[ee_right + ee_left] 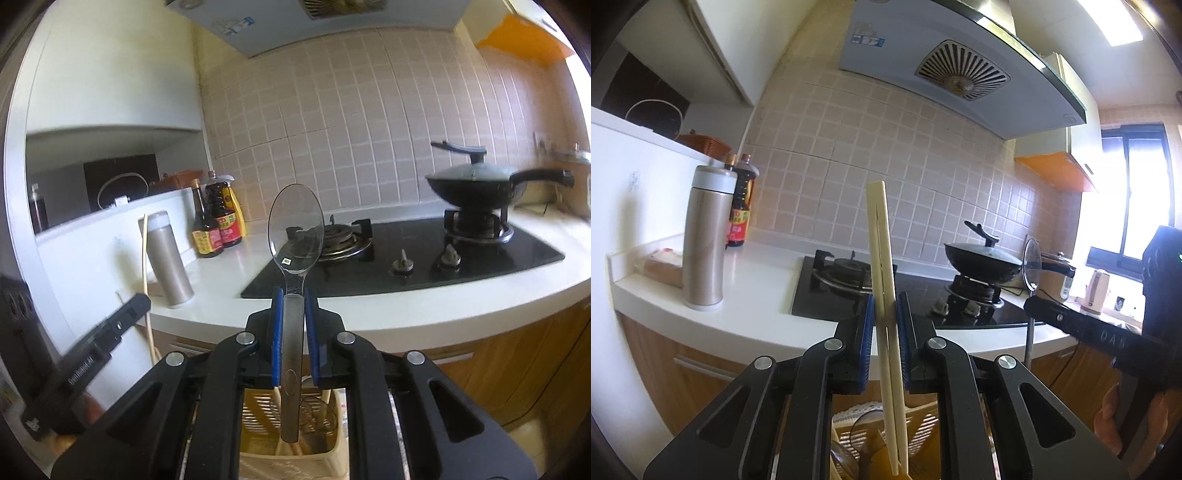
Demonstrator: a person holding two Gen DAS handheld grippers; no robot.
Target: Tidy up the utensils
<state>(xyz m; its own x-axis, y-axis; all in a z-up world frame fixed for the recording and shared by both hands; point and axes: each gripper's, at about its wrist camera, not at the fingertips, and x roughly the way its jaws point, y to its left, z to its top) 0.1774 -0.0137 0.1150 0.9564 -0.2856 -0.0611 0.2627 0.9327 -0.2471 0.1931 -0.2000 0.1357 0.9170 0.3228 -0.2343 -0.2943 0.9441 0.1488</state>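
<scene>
Chopsticks [882, 295] stand upright between the fingers of your left gripper [885, 314], which are closed tight on the pair about halfway along, the blue pads [868, 332] pressing both sides. Their square ends rise well above the fingertips; their thin ends hang below, over a pale slatted basket [923, 417] that sits under the gripper. Your right gripper [294, 306] is clamped the same way on a spoon [294, 258], its pads [276, 332] squeezing the metal handle. The bowl of the spoon stands upright just above the fingertips, and the handle's end hangs down below them into the yellow basket [258, 413], where other utensils already lie. Beyond both sets of fingers runs the white counter [406, 317] with the black stove [424, 254] set in it. A metal flask [705, 240] stands off to the left of your fingers, and the lidded pan [480, 184] off to the right.
</scene>
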